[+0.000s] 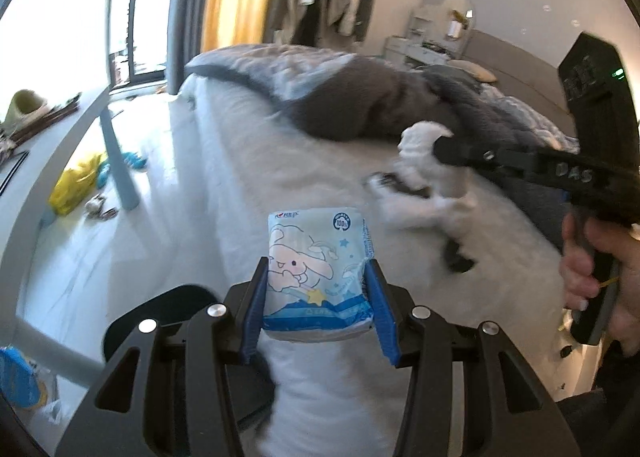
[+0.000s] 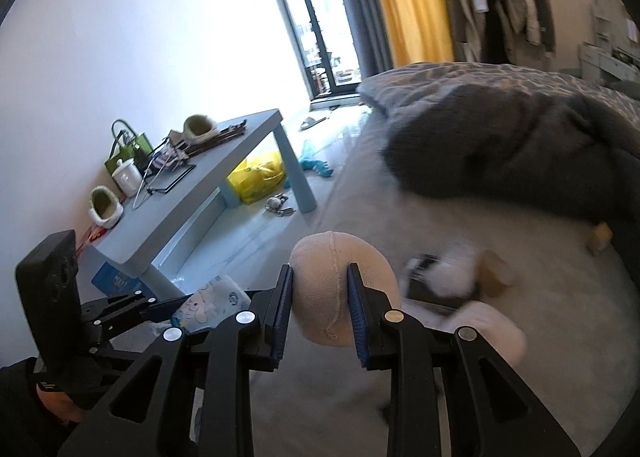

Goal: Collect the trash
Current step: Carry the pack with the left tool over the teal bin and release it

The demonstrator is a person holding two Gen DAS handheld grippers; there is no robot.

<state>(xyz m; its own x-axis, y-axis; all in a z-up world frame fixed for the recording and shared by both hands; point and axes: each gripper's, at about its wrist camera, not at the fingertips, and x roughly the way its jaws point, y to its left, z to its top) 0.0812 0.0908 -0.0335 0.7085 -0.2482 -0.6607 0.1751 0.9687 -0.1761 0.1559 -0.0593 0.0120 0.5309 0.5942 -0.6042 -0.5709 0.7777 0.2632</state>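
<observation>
My left gripper (image 1: 316, 269) is shut on a light blue tissue pack (image 1: 316, 257) printed with a cartoon dog, held above the white bed (image 1: 248, 161). My right gripper (image 2: 320, 277) is shut on a cream wad of netted cloth (image 2: 320, 281), also over the bed. The right gripper appears in the left wrist view (image 1: 440, 147) with the white wad (image 1: 420, 137) at its tips. The left gripper (image 2: 176, 309) with the tissue pack (image 2: 212, 301) appears at the lower left of the right wrist view. More blurred white and tan scraps (image 2: 460, 273) lie on the bed.
A dark grey blanket (image 2: 500, 145) lies bunched across the bed. A light blue low table (image 2: 192, 193) holds slippers, a mug and a green bag. A yellow plastic bag (image 2: 258, 175) and small items lie on the floor under it. Window and curtains stand behind.
</observation>
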